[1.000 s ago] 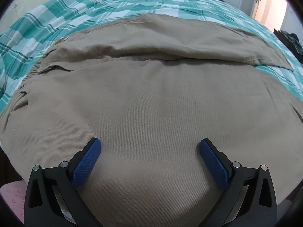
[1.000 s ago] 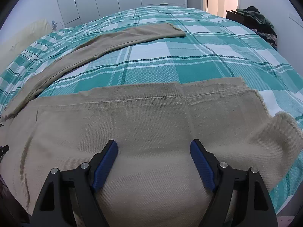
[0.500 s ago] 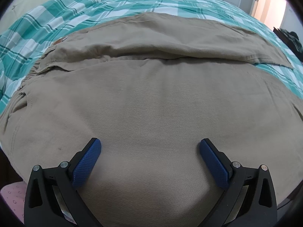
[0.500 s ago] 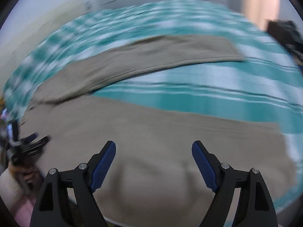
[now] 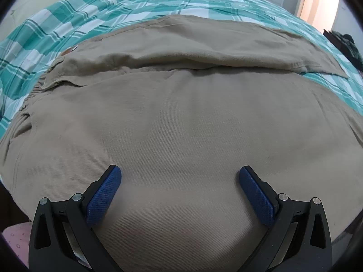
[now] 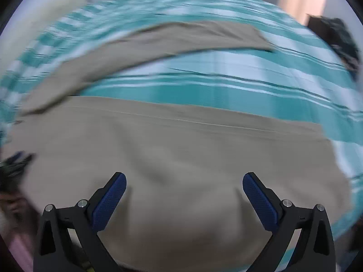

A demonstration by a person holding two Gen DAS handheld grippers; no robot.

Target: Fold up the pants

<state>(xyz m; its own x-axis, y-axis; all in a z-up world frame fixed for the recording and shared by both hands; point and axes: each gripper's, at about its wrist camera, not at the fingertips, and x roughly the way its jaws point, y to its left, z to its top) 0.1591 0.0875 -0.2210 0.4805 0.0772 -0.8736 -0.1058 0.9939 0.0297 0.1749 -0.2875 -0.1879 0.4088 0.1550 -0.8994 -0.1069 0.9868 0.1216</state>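
Left tongs (image 5: 180,176) and right tongs (image 6: 184,182) both stand wide apart, holding nothing, each poised over the khaki pants (image 5: 181,124) spread along the near edge of the bed (image 5: 113,6). The left view alone shows the waistband; the blurred right view shows a separated leg (image 6: 158,38) and plaid between.

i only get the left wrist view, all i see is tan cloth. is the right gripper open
Observer: Yes, the right gripper is open, jaws wide over the near leg.
Operator: legs together down there
Observer: No. The far leg lies apart, with a band of bedspread between them.
Operator: can you see the near leg's hem
Observer: Its end shows at the right of that view, but the picture is too blurred for detail.
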